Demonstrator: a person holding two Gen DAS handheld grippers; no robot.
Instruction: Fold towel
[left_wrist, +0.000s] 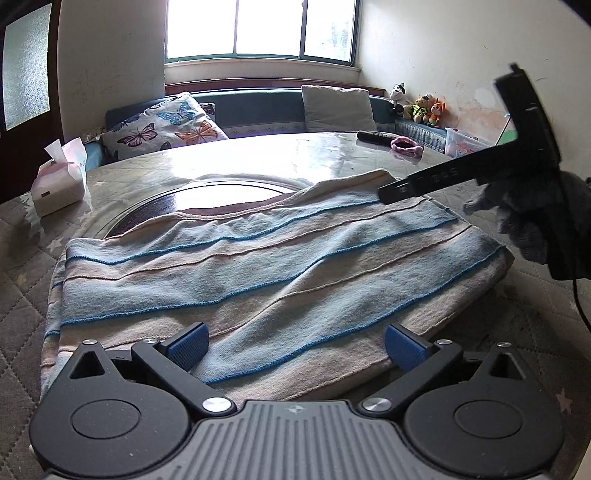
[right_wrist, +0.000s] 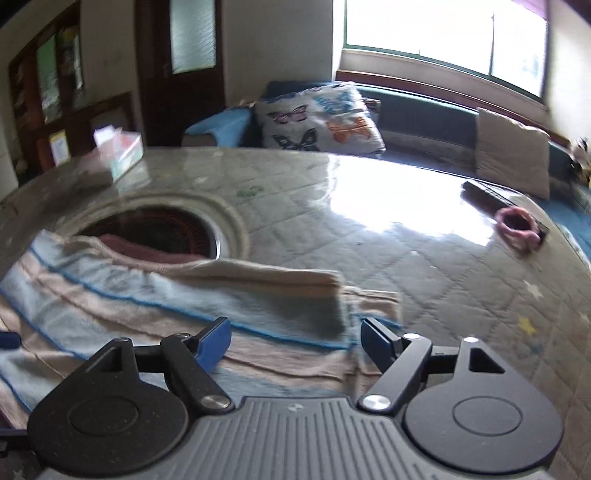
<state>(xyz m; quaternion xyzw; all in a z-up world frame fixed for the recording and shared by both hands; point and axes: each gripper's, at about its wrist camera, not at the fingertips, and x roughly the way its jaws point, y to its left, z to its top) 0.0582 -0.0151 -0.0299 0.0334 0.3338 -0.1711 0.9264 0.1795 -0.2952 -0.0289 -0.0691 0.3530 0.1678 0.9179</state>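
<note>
In the left wrist view, the left claw (left_wrist: 295, 349) fills the bottom of the frame, its 2 blue fingertips (left_wrist: 186, 349) spread wide with nothing between them, hovering over the near edge of the towel (left_wrist: 258, 266). The towel lies folded in layers across the middle of the frame on the bench (left_wrist: 258, 155), a round top with a quilted cover under a glossy sheet. It is striped in pale blue and beige with thin bright blue lines, and its surface is loosely rippled. Its far edge overlaps a dark round inset (left_wrist: 207, 201) in the centre of the bench.

At the right edge of that frame, a gloved hand (left_wrist: 546, 221) holds the right claw, seen from the side, with 1 black finger reaching to the towel's far right corner. In the right wrist view, the right claw (right_wrist: 295, 345) sits at the bottom of the frame, fingertips spread and empty, above the towel corner, where 1 layer lies offset over another. This view is blurred.

Farther back, a tissue box (left_wrist: 59, 184) stands at the left of the bench. A dark remote (left_wrist: 376, 137) and a pink hair tie (left_wrist: 406, 144) lie at the upper right. Beyond the bench is a window seat with a butterfly cushion (left_wrist: 166, 127), a plain cushion (left_wrist: 338, 107) and small soft toys (left_wrist: 421, 105) below a bright window (left_wrist: 258, 29).
</note>
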